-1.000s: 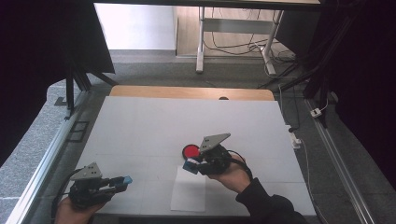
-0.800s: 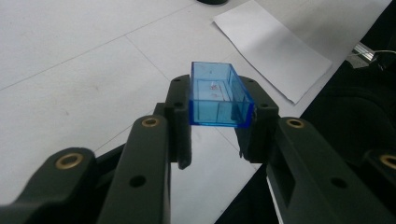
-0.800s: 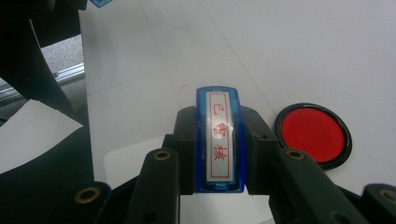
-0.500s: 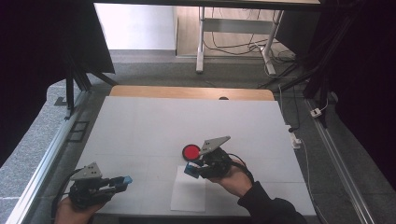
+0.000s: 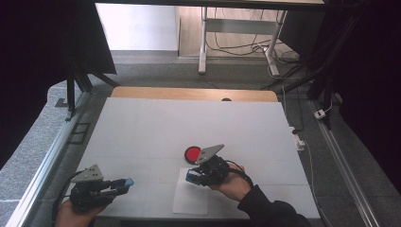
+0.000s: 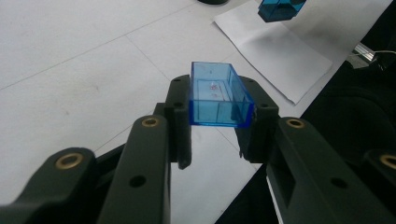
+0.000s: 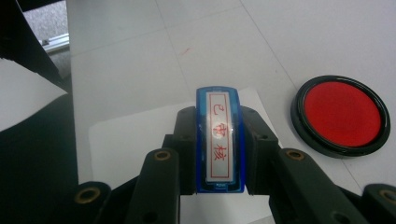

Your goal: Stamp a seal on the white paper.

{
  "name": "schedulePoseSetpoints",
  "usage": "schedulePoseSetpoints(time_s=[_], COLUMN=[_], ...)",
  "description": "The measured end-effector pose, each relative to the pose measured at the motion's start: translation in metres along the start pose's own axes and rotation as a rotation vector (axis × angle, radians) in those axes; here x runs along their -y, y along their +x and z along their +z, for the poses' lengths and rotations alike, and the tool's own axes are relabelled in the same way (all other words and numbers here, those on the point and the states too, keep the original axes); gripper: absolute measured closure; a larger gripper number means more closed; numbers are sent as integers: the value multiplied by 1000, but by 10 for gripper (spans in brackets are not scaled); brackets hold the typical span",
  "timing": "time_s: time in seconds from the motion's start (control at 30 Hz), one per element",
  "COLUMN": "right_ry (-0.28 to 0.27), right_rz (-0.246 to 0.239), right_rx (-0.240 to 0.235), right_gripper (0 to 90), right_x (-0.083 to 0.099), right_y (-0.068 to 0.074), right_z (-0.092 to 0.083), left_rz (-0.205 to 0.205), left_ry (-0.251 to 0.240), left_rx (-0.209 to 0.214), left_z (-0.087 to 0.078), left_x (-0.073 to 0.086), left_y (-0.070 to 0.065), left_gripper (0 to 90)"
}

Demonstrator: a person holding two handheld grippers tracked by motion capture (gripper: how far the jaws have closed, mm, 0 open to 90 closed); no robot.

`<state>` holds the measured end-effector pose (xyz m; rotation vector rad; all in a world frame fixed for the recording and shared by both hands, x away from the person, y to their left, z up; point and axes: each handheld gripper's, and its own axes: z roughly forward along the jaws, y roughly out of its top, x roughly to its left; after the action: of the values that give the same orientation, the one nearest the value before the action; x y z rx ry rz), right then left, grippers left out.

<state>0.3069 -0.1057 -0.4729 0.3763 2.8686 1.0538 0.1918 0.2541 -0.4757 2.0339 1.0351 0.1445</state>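
Note:
My left gripper (image 5: 124, 182) is at the table's near left corner, shut on a clear blue stamp cap (image 6: 219, 95), hollow side up. My right gripper (image 5: 191, 177) is shut on a blue stamp (image 7: 220, 137) whose label carries red characters. It hovers over the far edge of a white paper sheet (image 5: 191, 201). The stamp (image 5: 193, 177) points down at the paper (image 7: 126, 140). A round red ink pad (image 5: 192, 153) in a black case lies just beyond the paper, close to the right gripper. In the right gripper view the ink pad (image 7: 342, 114) is at the right.
The white table top (image 5: 142, 127) has a wooden strip along its far edge. Metal rails run down both sides of the table. Cables lie on the floor at the right and behind. The left gripper view shows the paper (image 6: 275, 51) and the stamp (image 6: 280, 8) farther off.
My right gripper has sunk a little with the stamp, toward the paper and away from the ink pad. The left gripper has kept still.

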Motion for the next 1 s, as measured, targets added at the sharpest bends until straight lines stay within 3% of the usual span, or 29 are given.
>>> schedulePoseSetpoints(time_s=[0.6, 1.0], right_ry=[82, 52], right_rz=[-44, 13], right_rx=[4, -36], right_gripper=[713, 714], right_x=[6, 12], right_y=[2, -7], right_z=[21, 21], left_rz=[1, 0], left_ry=[0, 2], left_rx=[1, 0], left_z=[0, 0], left_x=[0, 0], left_y=[0, 0], left_gripper=[683, 682])
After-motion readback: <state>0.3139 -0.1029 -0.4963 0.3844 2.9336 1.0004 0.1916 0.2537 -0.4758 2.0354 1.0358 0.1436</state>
